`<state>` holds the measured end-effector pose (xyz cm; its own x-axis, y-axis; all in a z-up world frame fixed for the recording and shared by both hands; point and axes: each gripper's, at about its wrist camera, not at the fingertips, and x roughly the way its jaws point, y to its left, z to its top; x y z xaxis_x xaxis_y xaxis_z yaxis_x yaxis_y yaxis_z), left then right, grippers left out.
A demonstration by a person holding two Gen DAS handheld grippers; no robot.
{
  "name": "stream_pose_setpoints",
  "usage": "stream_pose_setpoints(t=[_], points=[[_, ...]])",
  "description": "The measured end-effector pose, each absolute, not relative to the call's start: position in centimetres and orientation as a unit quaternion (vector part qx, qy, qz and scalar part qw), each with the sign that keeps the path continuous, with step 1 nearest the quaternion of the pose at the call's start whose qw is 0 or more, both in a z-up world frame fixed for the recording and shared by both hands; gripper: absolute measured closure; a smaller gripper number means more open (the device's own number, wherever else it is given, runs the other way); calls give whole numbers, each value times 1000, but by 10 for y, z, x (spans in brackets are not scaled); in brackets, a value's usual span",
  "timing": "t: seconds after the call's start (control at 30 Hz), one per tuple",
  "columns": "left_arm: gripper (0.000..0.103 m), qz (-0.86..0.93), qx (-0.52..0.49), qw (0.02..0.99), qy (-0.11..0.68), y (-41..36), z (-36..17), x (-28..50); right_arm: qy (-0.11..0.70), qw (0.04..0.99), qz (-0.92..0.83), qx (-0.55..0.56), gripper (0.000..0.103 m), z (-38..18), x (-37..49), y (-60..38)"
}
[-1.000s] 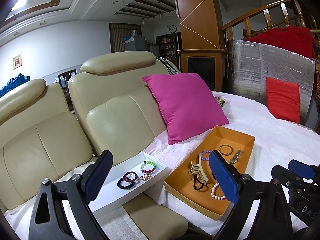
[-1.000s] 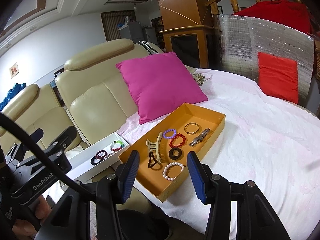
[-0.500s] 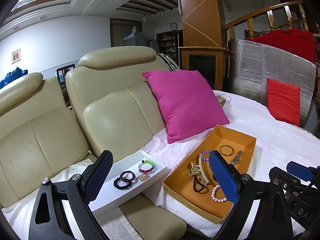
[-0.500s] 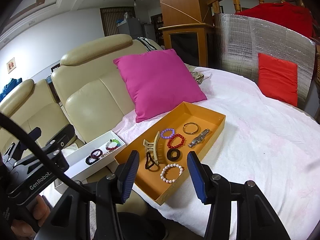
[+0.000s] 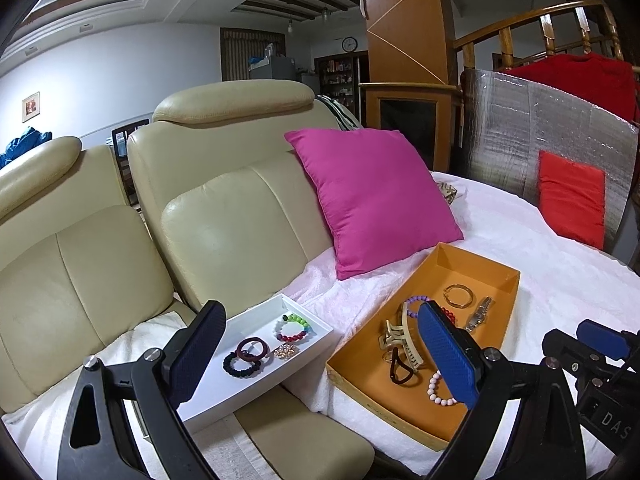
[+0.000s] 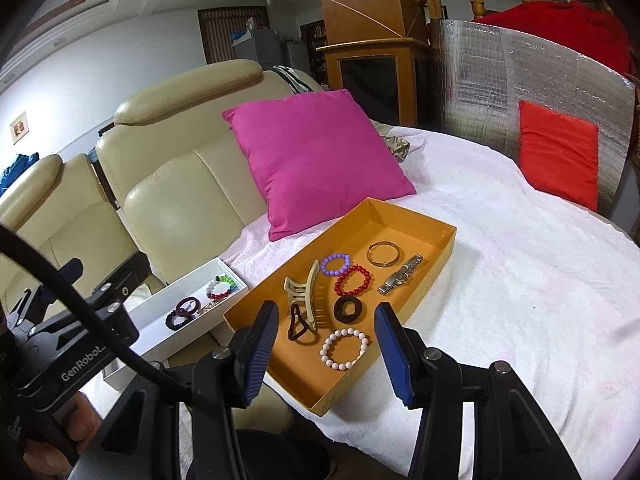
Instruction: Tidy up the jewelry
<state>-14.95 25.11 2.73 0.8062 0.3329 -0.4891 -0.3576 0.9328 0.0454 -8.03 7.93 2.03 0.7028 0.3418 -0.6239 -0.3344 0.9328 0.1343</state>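
Note:
An orange tray (image 6: pixel 416 216) lies on the white cover and holds a beige claw clip (image 6: pixel 305 295), a pink bead bracelet (image 6: pixel 345 349), a red bead bracelet (image 6: pixel 353 280), a purple one (image 6: pixel 335 263), a dark scrunchie (image 6: pixel 349 309), a gold bangle (image 6: pixel 383 253) and a watch (image 6: pixel 401 274). A white tray (image 5: pixel 260 384) to its left holds a multicolour bracelet (image 5: pixel 293 327) and dark hair ties (image 5: pixel 245 356). My right gripper (image 6: pixel 327 354) hovers open above the orange tray's near end, empty. My left gripper (image 5: pixel 320 354) stands wide open and empty between the two trays.
A magenta pillow (image 6: pixel 316 160) leans on the cream leather seats (image 5: pixel 224 224) behind the trays. A silver foil panel (image 6: pixel 520 92) with a red cushion (image 6: pixel 560 152) stands at the back right. The white cover (image 6: pixel 520 280) stretches right of the orange tray.
Both views have crept slightly closer to the trays and tipped a little downward. Neither gripper's jaws have changed, and no item has moved.

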Motion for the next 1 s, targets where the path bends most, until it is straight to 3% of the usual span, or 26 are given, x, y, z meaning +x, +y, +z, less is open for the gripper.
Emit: stream_pose_setpoints(t=[1.0], points=[[6,186,-15,943,276,252,15,-121,356,917,180,21,49,7,-48,79]])
